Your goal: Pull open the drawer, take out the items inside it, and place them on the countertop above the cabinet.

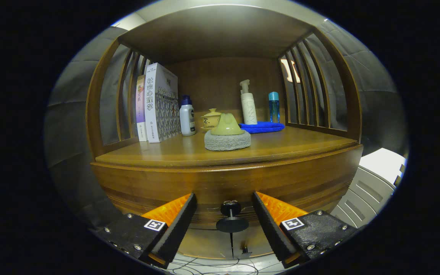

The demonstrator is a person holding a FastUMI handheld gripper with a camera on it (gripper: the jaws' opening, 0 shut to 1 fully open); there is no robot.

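You are looking at a cabinet (220,179) of polished brown wood, smooth with a soft sheen, the grain showing on its drawer front (224,187). Low in the centre, the knob (230,217) looks like dark, glossy metal or plastic, sitting between the spread fingers of the gripper (224,225), whose inner faces look ridged and matt. On the countertop (281,147), the sponge (227,139) has a rough, fibrous base under a smooth plastic grip. Right of it lies soft cloth (262,126); the bottles (187,116) look like smooth plastic, the books (159,103) glossy paper.
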